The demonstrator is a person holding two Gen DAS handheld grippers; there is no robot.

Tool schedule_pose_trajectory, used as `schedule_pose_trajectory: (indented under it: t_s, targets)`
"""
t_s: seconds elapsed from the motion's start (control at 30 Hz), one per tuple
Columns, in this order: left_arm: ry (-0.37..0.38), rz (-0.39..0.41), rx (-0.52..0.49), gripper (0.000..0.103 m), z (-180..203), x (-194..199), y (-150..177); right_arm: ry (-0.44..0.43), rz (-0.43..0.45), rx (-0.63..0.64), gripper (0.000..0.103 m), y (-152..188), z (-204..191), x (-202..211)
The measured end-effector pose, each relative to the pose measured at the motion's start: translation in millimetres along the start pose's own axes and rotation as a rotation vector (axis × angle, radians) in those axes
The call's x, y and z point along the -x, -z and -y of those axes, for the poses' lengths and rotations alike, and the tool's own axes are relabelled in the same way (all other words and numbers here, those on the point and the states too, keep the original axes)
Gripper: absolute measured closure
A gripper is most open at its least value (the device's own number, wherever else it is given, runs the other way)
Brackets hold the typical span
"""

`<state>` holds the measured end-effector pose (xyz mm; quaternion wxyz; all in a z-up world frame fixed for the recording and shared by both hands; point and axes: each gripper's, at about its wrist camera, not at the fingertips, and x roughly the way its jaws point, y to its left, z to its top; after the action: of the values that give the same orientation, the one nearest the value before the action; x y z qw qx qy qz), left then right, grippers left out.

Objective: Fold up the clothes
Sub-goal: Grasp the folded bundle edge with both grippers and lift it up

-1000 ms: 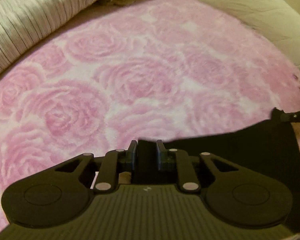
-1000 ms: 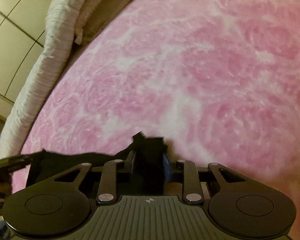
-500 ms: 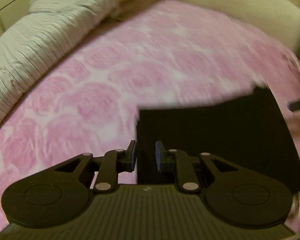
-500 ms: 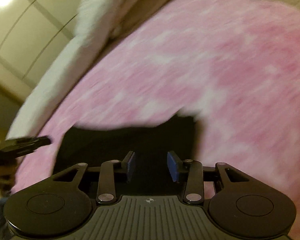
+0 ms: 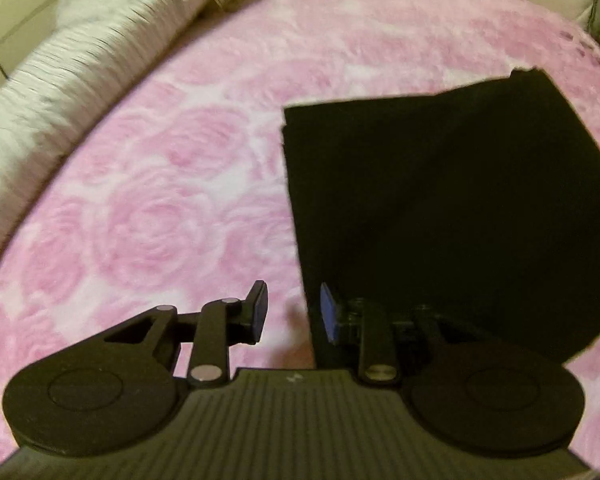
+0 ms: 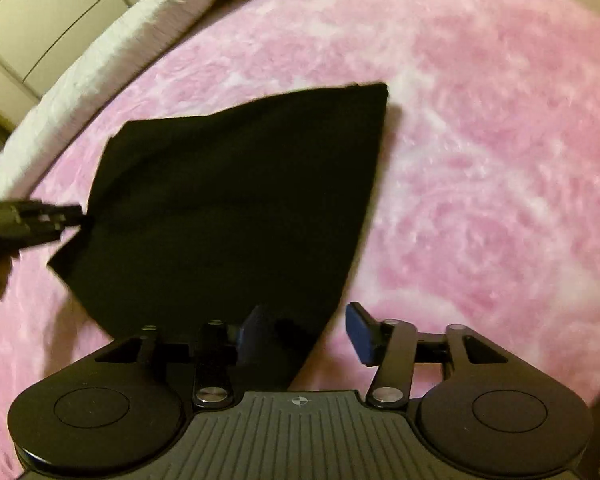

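left wrist view: left claw (image 5: 290, 312) spread, empty, at the folded black garment's (image 5: 452, 208) edge on the pink rose blanket (image 5: 160, 200); right claw (image 6: 308, 334) spread too.

Folded black garment (image 5: 440, 200) flat on blanket (image 5: 160, 200)

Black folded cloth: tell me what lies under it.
The black folded cloth lies flat on a fluffy pink rose-patterned blanket, which shows on all sides of it. Whatever sits directly beneath the cloth is covered and cannot be seen.
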<state>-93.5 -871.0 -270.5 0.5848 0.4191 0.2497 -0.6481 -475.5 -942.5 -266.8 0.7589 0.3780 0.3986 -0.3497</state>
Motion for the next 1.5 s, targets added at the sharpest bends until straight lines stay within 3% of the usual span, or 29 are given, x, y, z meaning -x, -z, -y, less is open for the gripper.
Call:
schedule_pose_trajectory:
  t_s: [0.07,0.2,0.27,0.33,0.47,0.57,0.67,0.73,0.9,0.97,1.07,1.17,1.27,1.4,1.47,1.5]
  targets:
    - [-0.013,0.044,-0.036,0.068,2.7,22.7,13.6,0.042,0.004,0.127,0.041,13.6,-31.1,6.9]
    - [-0.041,0.096,-0.311,0.057,37.2,36.3,43.9,0.122,0.034,0.449,0.036,45.9,-101.4,5.6]
    - [-0.054,0.12,-0.454,0.046,55.4,41.8,59.0,0.176,0.045,0.631,0.035,62.8,-131.6,-9.6]
    - [-0.06,0.147,-0.596,0.042,74.2,44.5,72.4,0.236,0.055,0.814,0.034,79.5,-158.7,-28.2]
    - [-0.051,0.204,-0.837,0.038,107.8,30.8,88.9,0.327,0.037,1.07,0.033,106.3,-171.2,-72.7]
    - [-0.094,0.221,-0.981,0.038,125.0,12.7,97.4,0.385,0.1,1.16,0.026,114.8,-171.4,-83.7]
    - [-0.14,0.247,-1.079,0.035,130.5,1.2,100.9,0.396,0.111,1.107,0.028,105.1,-157.9,-78.5]
    - [-0.178,0.25,-1.139,0.035,130.8,-3.5,99.3,0.4,0.108,1.055,0.052,96.8,-146.9,-71.3]
    - [-0.185,0.211,-1.168,0.037,123.3,-15.1,86.0,0.389,0.111,1.04,0.053,99.1,-138.7,-52.9]
    - [-0.158,0.191,-1.172,0.052,121.9,-18.8,80.8,0.397,0.094,1.065,0.052,105.4,-141.6,-57.0]
    - [-0.115,0.167,-1.109,0.063,117.1,-18.4,73.5,0.42,0.124,1.136,0.045,116.4,-149.6,-71.1]
    - [-0.079,0.148,-1.04,0.065,111.7,-17.3,66.8,0.419,0.174,1.193,0.04,120.5,-148.4,-87.0]
    - [-0.09,0.146,-1.042,0.064,112.6,-17.5,67.1,0.427,0.189,1.187,0.036,108.8,-137.1,-90.0]
    - [-0.128,0.139,-1.078,0.059,119.0,-20.1,72.3,0.448,0.176,1.197,0.042,102.6,-128.8,-92.8]
    - [-0.14,0.132,-1.112,0.057,121.5,-24.9,72.9,0.439,0.164,1.209,0.05,103.1,-129.5,-94.7]
    - [-0.147,0.129,-1.129,0.058,122.7,-27.3,73.1,0.431,0.157,1.209,0.061,102.5,-129.5,-96.0]
